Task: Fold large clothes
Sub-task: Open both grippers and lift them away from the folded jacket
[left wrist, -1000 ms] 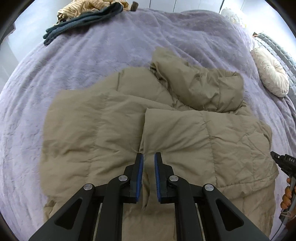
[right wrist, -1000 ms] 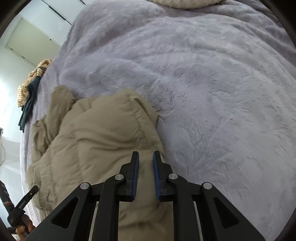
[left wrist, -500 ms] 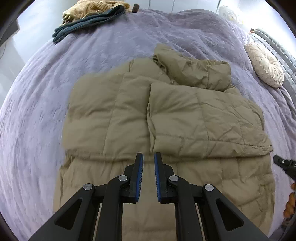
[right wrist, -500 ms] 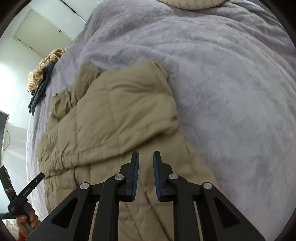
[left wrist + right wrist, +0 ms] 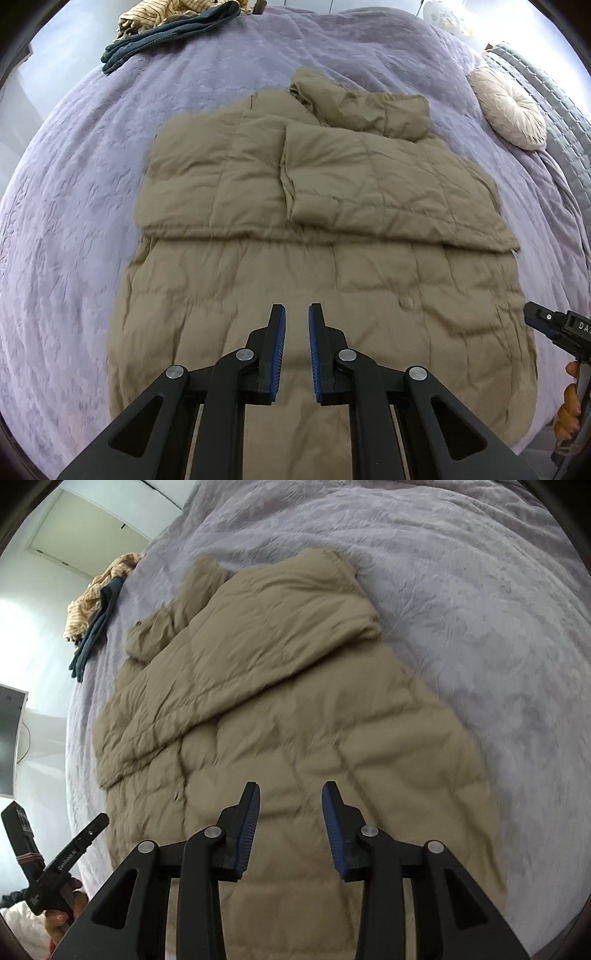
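**Ana:** Lavender plush bedspread [image 5: 92, 192] covered the whole bed, and the quilted khaki down jacket [image 5: 325, 236] lay flat in the middle of it, both sleeves folded in across the chest, hood bunched at the far end.

**Ben:** What had changed in that last second?

**Ana:** Both tools had pulled back toward the hem, so far more of the jacket showed than a second before. The left gripper [image 5: 295, 347] kept its fingers nearly together with nothing between them. The right gripper [image 5: 290, 830] had just been opening; its fingers stood apart over the lower jacket, with no cloth pinched.

**Ben:** Meaning for the fold?

**Ana:** I'd judge the sleeve stage finished and the hands setting up at the bottom edge, probably to bring the hem up toward the collar.

**Ben:** Anything else nearby?

**Ana:** A round cream cushion [image 5: 511, 110] and a heap of striped and dark clothes [image 5: 170, 26], both well apart from the jacket.
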Demonstrator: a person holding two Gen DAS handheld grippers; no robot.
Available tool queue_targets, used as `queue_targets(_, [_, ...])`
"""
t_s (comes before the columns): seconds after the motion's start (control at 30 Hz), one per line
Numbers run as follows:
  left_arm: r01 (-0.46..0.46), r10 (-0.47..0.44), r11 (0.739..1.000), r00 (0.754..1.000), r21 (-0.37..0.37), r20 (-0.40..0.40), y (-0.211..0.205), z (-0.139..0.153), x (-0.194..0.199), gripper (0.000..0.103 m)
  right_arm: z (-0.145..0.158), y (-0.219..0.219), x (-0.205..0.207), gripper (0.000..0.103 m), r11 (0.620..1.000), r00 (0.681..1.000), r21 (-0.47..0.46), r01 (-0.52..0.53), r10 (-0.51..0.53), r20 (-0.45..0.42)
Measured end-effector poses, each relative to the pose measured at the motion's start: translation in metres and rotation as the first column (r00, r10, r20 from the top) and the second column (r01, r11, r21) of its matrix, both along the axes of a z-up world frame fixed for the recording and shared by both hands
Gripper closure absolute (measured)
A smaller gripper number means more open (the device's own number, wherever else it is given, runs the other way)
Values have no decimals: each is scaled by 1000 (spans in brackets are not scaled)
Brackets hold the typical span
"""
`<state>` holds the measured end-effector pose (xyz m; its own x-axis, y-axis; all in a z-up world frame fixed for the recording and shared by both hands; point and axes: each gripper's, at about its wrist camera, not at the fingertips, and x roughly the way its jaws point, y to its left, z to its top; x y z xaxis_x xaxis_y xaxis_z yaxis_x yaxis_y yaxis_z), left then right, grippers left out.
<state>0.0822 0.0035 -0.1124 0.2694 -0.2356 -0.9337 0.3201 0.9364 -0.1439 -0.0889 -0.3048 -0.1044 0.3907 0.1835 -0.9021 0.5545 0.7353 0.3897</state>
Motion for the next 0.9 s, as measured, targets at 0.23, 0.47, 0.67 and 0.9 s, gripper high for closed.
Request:
queue_targets(0.23, [-11,12,1000,1000,-18,29,16,26,-37,0,14,36,-17,65,998,998,31,-61,62,-24])
queue_targets(0.47, [2,-3,999,1000,44,10,30,44,-63,0,34,58,-29,55,995,995,46,-86,87,-39])
queue_targets(0.67, [10,-10,997,1000,71,1,48,55,-83,0,57,67,-44,33,996,996,45,-82,83,-18])
queue_targets(0.9, [-20,21,996,1000,87,-12,65,58,-93,0,69,66,-62,22,998,999,39,-48,49,-21])
